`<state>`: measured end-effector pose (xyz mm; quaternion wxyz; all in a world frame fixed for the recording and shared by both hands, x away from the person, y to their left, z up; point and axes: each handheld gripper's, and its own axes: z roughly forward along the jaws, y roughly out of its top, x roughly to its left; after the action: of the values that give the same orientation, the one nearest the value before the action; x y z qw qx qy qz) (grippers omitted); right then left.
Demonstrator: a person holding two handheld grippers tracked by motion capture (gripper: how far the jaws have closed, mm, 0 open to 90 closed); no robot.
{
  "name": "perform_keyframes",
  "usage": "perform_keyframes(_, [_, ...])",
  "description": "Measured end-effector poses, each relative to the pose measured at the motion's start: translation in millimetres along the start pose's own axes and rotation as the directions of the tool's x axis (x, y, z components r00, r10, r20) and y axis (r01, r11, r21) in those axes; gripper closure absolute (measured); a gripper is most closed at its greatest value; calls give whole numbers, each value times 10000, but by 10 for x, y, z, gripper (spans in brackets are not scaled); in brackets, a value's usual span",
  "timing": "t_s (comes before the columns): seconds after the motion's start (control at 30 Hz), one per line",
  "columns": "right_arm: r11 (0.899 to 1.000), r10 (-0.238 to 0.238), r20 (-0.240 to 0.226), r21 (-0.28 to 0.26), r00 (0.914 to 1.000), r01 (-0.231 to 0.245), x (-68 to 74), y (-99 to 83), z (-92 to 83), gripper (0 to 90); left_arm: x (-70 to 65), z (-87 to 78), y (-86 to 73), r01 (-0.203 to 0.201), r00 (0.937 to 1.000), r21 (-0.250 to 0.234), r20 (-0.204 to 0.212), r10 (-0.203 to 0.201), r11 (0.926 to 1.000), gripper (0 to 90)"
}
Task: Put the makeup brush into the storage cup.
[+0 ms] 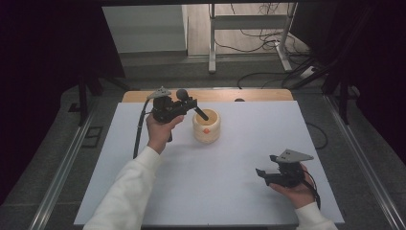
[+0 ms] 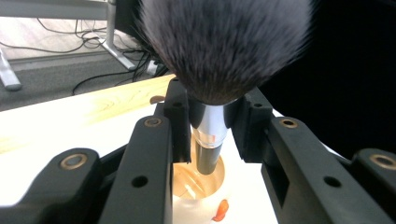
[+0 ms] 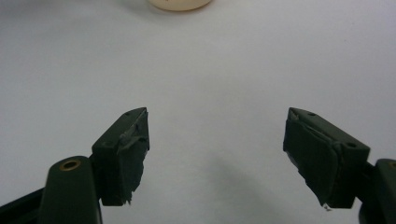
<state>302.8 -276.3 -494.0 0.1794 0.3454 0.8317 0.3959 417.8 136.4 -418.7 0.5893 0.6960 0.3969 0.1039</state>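
1. Brush (image 2: 219,51) sits squeezed tight in the left gripper (image 1: 184,106), handle tip down inside the cup (image 1: 207,126).
2. Right gripper (image 3: 217,149) rests apart, jaws wide, holding nothing.

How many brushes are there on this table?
1. The brush is clamped in the left gripper, bristles up, its handle end dipping into the cup. None lies on the white table.

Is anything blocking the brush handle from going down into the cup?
Nothing visible does. The left claw grips the brush, whose handle tip already points into the cup. Only a small orange piece shows at the cup, low and apart from the handle.
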Motion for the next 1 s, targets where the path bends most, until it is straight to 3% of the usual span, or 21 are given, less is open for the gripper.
perform_keyframes(0.43, [10000,-12,-39,2,10000,12,4,-2,5,238,32,215,-104,5,9997,608,-232,9,9981,709])
perform_keyframes(0.9, [10000,-21,-55,-1,10000,21,11,0,4,237,52,283,-151,60,9997,905,-226,-39,9959,704])
perform_keyframes(0.93, [10000,-26,-55,-6,10000,26,11,0,3,237,54,285,-154,14,9997,847,-240,6,9964,695])
perform_keyframes(1.0, [10000,-24,-54,-3,10000,24,12,0,1,236,48,300,-154,-70,9991,764,-421,102,9971,535])
